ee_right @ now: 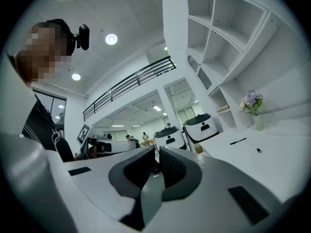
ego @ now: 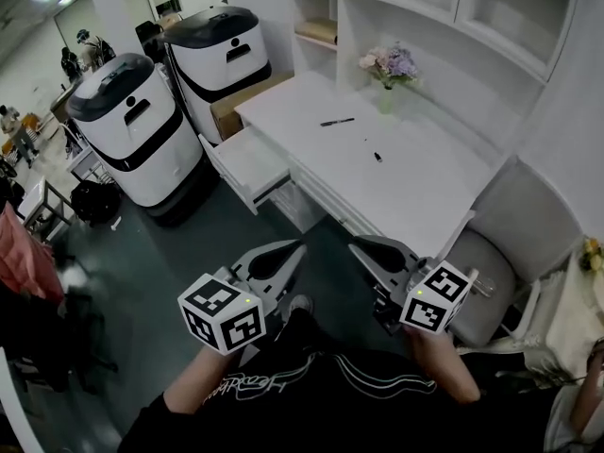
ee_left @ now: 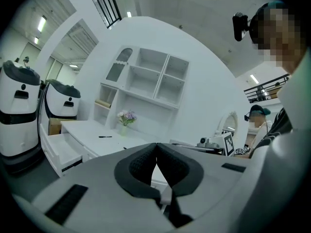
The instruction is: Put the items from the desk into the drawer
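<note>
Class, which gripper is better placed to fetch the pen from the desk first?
Right, probably. The right gripper faces the desk where the pen lies; the left gripper sits off toward the open drawer. Both are shut and empty.

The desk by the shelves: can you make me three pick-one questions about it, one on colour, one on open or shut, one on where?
1. What colour is the flat-topped desk? A white; B brown; C red.
2. Its pull-out drawer is: A shut; B open; C missing.
3. Where is the slim black pen? A in the drawer; B on the desk top; C on the floor.
Answers: A, it is white all over; B, it stands pulled out; B, it lies on the top.
</note>
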### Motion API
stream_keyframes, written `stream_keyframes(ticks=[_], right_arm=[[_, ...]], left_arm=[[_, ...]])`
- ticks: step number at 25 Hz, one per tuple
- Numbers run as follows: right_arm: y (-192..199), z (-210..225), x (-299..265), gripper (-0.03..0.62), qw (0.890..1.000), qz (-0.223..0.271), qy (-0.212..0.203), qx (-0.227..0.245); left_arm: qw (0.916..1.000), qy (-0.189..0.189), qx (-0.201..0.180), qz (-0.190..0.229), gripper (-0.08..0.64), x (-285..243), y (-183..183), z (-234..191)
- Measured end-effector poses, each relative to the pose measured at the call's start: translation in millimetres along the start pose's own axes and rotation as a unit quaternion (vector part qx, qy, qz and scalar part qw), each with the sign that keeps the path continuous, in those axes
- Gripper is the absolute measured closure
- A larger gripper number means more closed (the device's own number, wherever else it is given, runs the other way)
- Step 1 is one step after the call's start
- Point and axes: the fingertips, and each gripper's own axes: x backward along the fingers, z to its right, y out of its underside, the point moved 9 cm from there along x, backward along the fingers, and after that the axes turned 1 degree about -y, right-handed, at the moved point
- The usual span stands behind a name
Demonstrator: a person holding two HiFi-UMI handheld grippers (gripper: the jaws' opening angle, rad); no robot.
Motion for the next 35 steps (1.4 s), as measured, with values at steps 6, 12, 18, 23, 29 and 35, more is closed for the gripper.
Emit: stream_keyframes(ticks=[6, 12, 18, 23, 29, 35], right_arm=[[6, 39, -24, 0.534, 1.0, 0.0, 0.018, -0.016], [-1, 88, -54, 0.534, 0.999, -0.002, 0.044, -0.022], [-13, 158, -101, 0.535, 0.996, 0.0, 0.076, -0.041], [-25, 222, -148, 0.534, 0.99, -0.004, 0.119, -0.069], [-44, 298, -199, 0.534, 0.982, -0.003, 0.171, -0.084], [-39, 375, -211, 0.532, 0.963, -0.024, 0.254, -0.085]], left_arm=[[0.9999, 0.008, 0.014, -0.005, 0.54, -29, 2, -43], [0.9993, 0.034, 0.016, -0.009, 0.54, -74, -13, -91], [0.9978, 0.057, 0.023, -0.026, 0.54, -137, -39, -163], [0.9947, 0.075, 0.03, -0.063, 0.54, -196, -63, -234], [0.9904, 0.096, 0.041, -0.091, 0.54, -266, -93, -316], [0.9839, 0.124, 0.052, -0.117, 0.54, -331, -98, -374]])
